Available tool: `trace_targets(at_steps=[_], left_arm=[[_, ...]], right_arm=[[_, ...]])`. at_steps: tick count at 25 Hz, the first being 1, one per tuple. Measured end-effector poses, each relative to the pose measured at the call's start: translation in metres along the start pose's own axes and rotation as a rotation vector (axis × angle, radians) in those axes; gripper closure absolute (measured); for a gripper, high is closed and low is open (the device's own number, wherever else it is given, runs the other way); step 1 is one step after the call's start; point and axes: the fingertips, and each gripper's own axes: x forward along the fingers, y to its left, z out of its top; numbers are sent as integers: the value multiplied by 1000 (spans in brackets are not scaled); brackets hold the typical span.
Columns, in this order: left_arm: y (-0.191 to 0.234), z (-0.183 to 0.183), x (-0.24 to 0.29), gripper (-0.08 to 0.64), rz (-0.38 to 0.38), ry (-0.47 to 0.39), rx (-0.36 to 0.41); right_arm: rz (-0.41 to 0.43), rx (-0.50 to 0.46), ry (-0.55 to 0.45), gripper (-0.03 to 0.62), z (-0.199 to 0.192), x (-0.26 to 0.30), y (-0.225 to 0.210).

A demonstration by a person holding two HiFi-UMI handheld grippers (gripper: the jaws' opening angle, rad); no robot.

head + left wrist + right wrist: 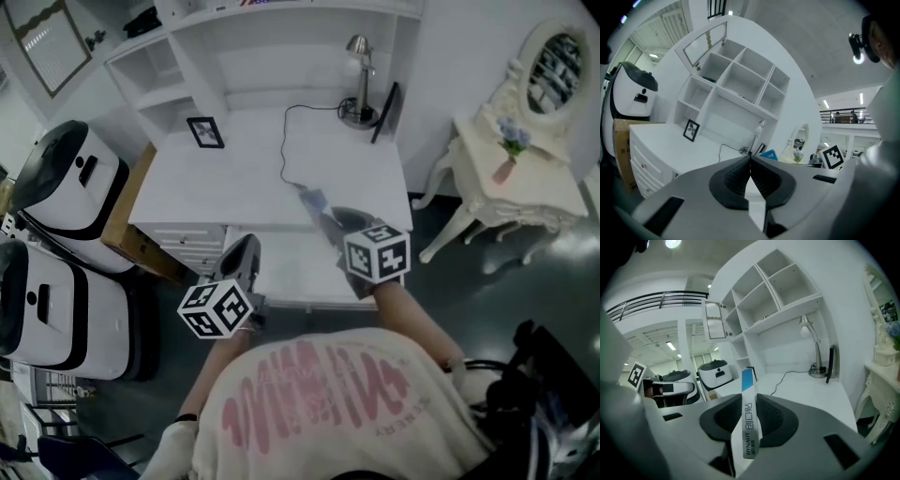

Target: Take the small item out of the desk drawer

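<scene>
White desk [253, 159], drawer [291, 277] standing open at its front; right gripper [749, 399] is clamping slim blue-and-white box [747, 380] edgewise, holding it above the desk front, likely to clear the drawer; left gripper [750, 161] is hovering pinched closed, empty.

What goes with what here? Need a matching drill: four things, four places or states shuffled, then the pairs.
Things
1. left tongs
2. right tongs
3. lamp
4. picture frame

Places or states
a. back right of the desk top
b. shut, nothing between them
c. back left of the desk top
d. shut on a slim white-and-blue box

Pairs: 1-b, 2-d, 3-a, 4-c
</scene>
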Motion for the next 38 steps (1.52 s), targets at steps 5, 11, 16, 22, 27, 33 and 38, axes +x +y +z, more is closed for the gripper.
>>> trace_targets(at_steps=[5,11,16,22,27,33,38], left_arm=[[-19,19,-8,531,47,-63,8],[-55,18,-12,531,58,-93,6],[-80,1,-15,531,75,-95,-13],[-115,-17,-17,531,107,-114,-5],[-132,-37,-23,531,142,-123,-26],[-149,-52,-27,531,173,-132,-40],[-163,-59,-23,531,187,-130,-17]], right_arm=[[20,-67,-123,485,50,-35,6],[70,-112,-195,485,76,-79,2],[92,-129,-188,484,67,-104,-9],[121,-122,-180,485,52,-133,-31],[137,-127,-161,483,39,-149,-44],[163,-139,-147,485,30,-163,-52],[186,-146,-143,485,27,-170,-58]])
